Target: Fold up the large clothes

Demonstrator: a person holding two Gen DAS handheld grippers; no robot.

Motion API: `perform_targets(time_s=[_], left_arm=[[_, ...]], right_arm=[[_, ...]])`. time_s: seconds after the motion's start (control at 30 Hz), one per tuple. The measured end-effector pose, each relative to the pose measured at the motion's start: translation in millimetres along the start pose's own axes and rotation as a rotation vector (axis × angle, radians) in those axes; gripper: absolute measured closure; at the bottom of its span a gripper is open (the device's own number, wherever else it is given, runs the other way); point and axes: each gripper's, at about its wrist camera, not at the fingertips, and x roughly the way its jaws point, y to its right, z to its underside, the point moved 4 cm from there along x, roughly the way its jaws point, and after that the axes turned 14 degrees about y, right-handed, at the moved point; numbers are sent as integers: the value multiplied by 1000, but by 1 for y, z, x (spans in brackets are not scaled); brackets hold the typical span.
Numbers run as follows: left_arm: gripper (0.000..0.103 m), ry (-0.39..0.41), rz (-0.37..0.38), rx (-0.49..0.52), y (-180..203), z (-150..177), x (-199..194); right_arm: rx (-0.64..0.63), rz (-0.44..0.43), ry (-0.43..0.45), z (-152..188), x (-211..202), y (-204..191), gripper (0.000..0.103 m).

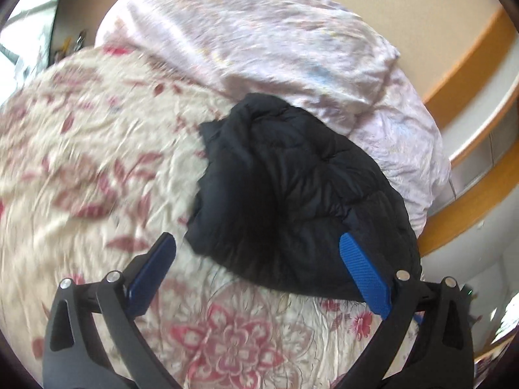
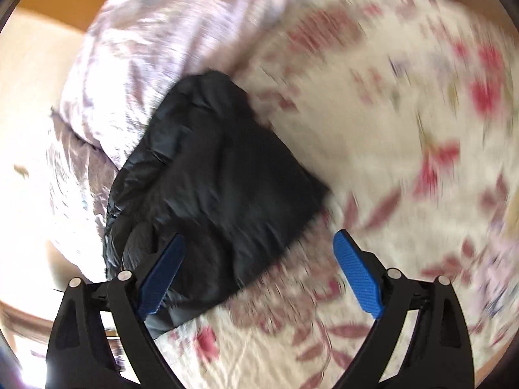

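Our left gripper (image 1: 258, 243) has its blue pads (image 1: 365, 275) spread wide with nothing between them; the right-hand pad shows over the near edge of the black puffer jacket (image 1: 292, 188), the other over the sheet, and whether either touches cloth we cannot tell. Our right gripper (image 2: 259, 243) is likewise spread wide and holds nothing, its left pad (image 2: 162, 275) showing over the jacket (image 2: 211, 178) and its right pad over bare sheet.

The jacket lies bunched in a compact dark heap on the floral bedsheet (image 1: 97, 162), cream with red and pink flowers, which covers the bed. The heap sits at the side of the bed where the pale pink quilt (image 1: 259, 39) is piled, its far edge touching that quilt. Past the quilt, beyond the edge of the bed, we see a wooden frame (image 1: 470, 201). The right wrist view is heavily blurred, so the sheet (image 2: 405, 129) and quilt (image 2: 146, 48) show little detail there.
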Motion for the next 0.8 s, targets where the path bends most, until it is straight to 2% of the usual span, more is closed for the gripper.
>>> perform_targets(time_s=[0.1,0.23,0.33,0.4,0.43,0.5,0.53,0.6,0.63,0.7,0.8], left_arm=[[5,-46,-11,-77,-10,9,12],[11,-104,9,-230,-20,24,27],[23,-115,22,-327,-21,32,41],[35,-113,39,-388,-22,34,50],[38,-108,40,-414,-23,35,53],[51,-83,40,-467,-28,36,58],[56,-72,37,-490,-32,36,58],[69,-48,63,-538,-39,37,59],[72,-33,78,-554,-40,37,58],[82,-8,93,-548,-37,35,55],[86,25,101,-517,-33,28,49]], right_arm=[[67,-54,-14,3,12,7,10],[96,-85,27,0,19,3,10],[112,-106,51,-4,21,5,15],[124,-129,65,-4,24,8,24],[126,-128,73,-5,24,10,28],[114,-118,77,-5,25,12,44],[106,-115,79,-4,26,13,47],[106,-131,74,-3,25,16,60],[101,-135,75,-2,24,16,64],[71,-138,84,-1,22,11,73],[16,-158,89,3,12,2,82]])
